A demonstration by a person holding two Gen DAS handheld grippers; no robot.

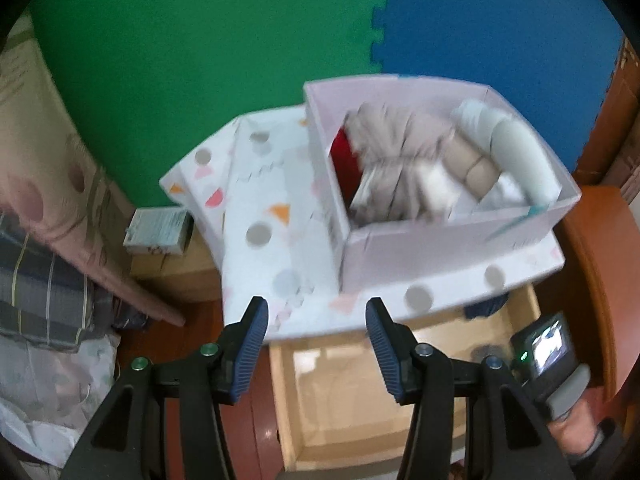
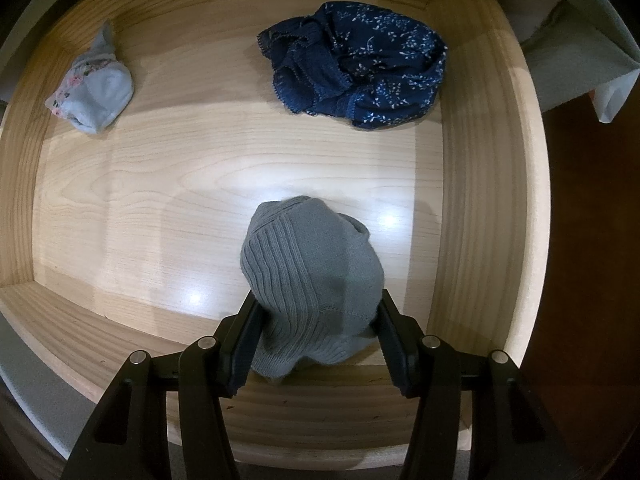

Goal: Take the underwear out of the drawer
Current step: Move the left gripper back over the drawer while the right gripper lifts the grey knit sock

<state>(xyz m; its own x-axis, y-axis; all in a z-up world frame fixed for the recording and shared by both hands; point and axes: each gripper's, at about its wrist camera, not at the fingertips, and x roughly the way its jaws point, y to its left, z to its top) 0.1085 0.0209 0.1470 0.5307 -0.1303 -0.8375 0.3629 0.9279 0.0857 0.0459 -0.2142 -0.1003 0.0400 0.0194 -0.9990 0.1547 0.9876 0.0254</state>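
Underwear (image 2: pixel 312 280) between right fingers (image 2: pixel 380 312) shows only in right view.

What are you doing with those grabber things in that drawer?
A person holds a gripper in each hand and is taking underwear out of a wooden drawer. The right gripper is clamped on a grey ribbed pair. A dark blue pair and a pale blue pair lie in the drawer. The left gripper is open and empty, near a box of folded clothes.
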